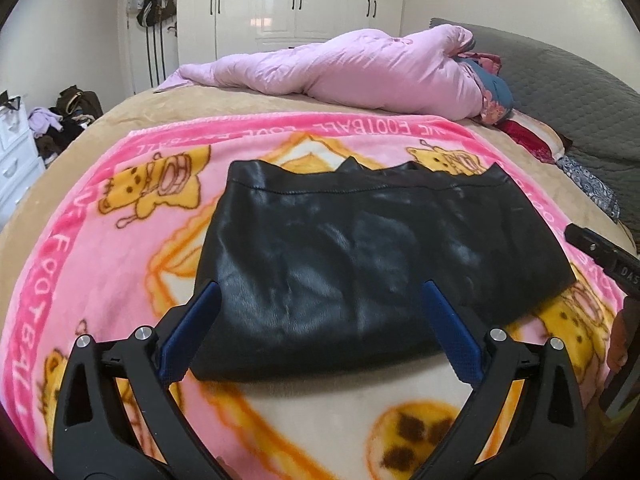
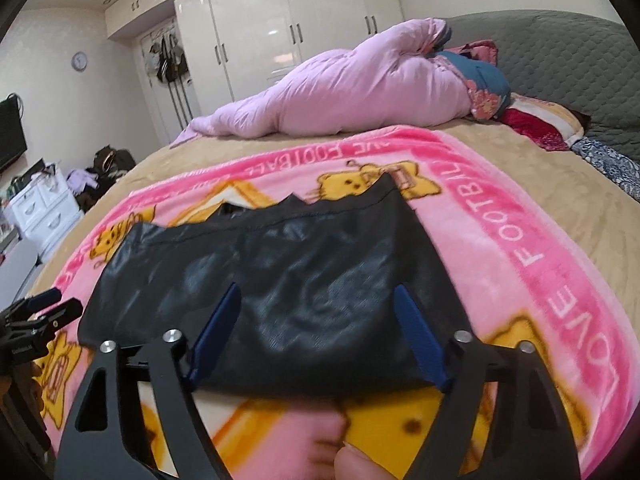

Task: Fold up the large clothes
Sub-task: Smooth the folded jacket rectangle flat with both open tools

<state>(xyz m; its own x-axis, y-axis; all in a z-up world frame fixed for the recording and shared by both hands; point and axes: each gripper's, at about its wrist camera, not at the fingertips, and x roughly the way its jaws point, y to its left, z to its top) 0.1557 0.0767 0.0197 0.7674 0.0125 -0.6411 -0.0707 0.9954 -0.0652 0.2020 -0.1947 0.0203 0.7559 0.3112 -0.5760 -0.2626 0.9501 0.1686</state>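
A black, shiny, leather-like garment [image 1: 360, 256] lies folded in a wide rectangle on a pink cartoon-bear blanket [image 1: 80, 240]. My left gripper [image 1: 320, 286] hovers over the garment's near left part, its blue fingers [image 1: 192, 332] spread wide and touching no cloth. In the right wrist view the same garment [image 2: 288, 280] fills the middle. My right gripper [image 2: 318, 289] stands over its near folded edge with the jaws apart, the pads not pressing on the cloth. The right gripper's [image 1: 600, 256] black tip shows at the left wrist view's right edge. A thumb [image 2: 352, 460] shows at the bottom.
The blanket covers a tan bed [image 1: 248, 104]. A bunched lilac duvet [image 1: 340, 68] and pillows [image 1: 532, 136] lie at the far side by a grey headboard [image 1: 560, 80]. White wardrobes [image 1: 296, 0] line the back wall. A white drawer unit [image 1: 16, 152] and piled clothes stand to the left.
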